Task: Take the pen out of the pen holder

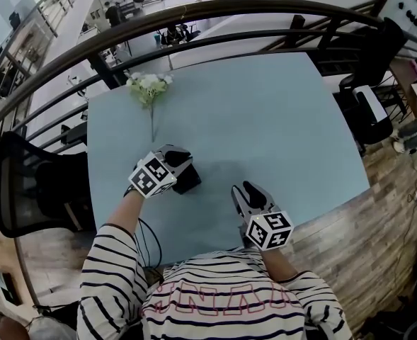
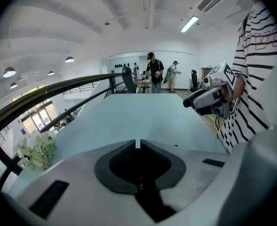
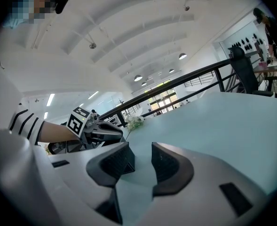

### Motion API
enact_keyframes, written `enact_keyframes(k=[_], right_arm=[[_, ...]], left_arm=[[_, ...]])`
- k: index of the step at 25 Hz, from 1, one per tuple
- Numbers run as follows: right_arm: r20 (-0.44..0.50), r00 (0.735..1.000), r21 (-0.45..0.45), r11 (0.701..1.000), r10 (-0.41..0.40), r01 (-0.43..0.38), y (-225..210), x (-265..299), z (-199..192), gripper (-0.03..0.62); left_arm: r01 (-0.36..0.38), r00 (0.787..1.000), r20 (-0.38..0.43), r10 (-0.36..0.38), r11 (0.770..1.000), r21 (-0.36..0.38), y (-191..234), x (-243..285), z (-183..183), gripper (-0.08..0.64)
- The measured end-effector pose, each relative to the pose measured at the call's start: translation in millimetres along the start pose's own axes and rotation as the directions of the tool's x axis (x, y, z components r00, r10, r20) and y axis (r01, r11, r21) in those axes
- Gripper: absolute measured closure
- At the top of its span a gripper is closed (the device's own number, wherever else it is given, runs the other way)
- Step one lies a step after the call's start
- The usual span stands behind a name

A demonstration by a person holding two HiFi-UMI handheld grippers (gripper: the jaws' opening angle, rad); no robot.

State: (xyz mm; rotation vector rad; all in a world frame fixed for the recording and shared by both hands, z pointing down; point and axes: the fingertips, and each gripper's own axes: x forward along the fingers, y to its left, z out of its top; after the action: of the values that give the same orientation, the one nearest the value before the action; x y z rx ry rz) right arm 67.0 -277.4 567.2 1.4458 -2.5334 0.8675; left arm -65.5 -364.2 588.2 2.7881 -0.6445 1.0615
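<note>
Dark pen holder (image 1: 189, 182) half hidden under left hand-held gripper (image 2: 138, 144), jaws nearly pressed together, right hand-held gripper (image 3: 140, 150) spread, empty, over surface (image 1: 265, 105)

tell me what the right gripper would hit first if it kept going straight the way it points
Probably the pale blue table top, just ahead: the right gripper tilts down and only bare table shows between its open jaws. The left gripper sits off to its left.
</note>
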Motion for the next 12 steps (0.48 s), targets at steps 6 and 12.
enact_keyframes(k=[6,12], right_arm=[[0.002,1.0,0.0,1.0,0.008,-0.008,2.4,-1.4,-2.3,0.433],[0.005,1.0,0.001,1.0,0.018,-0.018,9.1,-2.6,0.7,0.433]], left_arm=[[-0.06,0.997,0.052,0.061,0.998,-0.018,1.4,-4.1,2.3,0.511],[-0.111,0.98,0.152,0.127,0.987,-0.113,10.8,-23.3,18.4,0.512]])
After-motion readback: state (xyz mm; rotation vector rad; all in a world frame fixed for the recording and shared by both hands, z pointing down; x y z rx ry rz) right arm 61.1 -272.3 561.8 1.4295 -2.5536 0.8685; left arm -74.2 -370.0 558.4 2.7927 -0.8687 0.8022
